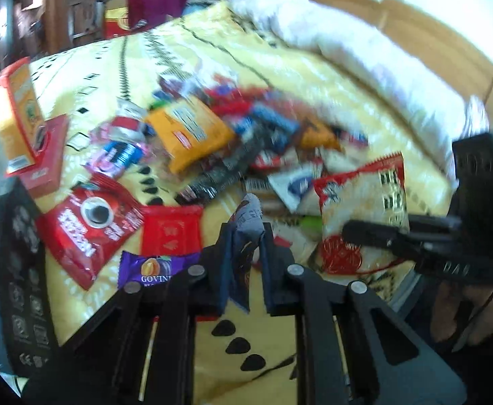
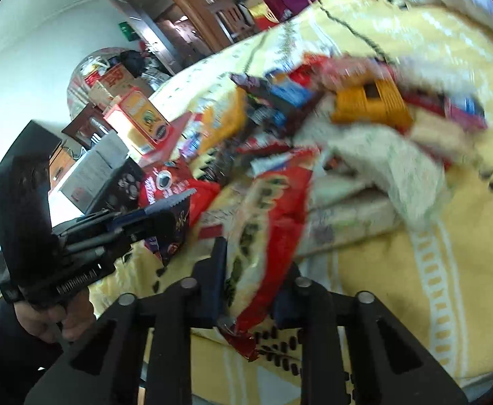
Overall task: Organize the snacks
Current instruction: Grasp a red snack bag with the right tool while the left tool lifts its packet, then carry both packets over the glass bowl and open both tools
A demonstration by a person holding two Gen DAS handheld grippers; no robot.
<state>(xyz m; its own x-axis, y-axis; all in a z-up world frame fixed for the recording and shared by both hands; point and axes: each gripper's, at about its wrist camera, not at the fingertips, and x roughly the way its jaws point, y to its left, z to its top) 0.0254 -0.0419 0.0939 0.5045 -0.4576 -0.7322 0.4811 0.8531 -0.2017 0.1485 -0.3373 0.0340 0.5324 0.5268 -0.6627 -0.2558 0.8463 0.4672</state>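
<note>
Item 1, left gripper (image 1: 246, 236): closed on a small dark sachet (image 1: 246, 233), which stands upright between the pads, clear of the bed (image 1: 280, 354)

Item 2, right gripper (image 2: 254, 263): closed on the lower end of a red and white pack (image 2: 273, 209); most of the pack hangs forward, unsupported, over the snack heap

Item 3, snack heap (image 1: 246, 128): mixed packets spread across the middle of the bed, blurred; an orange pack (image 1: 192, 131) lies on top

Item 4, loose flat packets near the left gripper: purple bar (image 1: 145, 270), red sachet (image 1: 172, 233), red coffee pack (image 1: 87, 222)

Item 5, boxes at the bed's left edge: orange box (image 1: 20, 114) leaning on a red box (image 1: 47, 155)

Risks, as judged:
- the right gripper pinches only the pack's end, so the pack may swing, slide out or tear at the seam
- the sachet is thin and slick, and a quick turn may let it slip
- the two grippers work close together, so a carried pack may brush the heap and scatter it
- contents may crush under the pads
</note>
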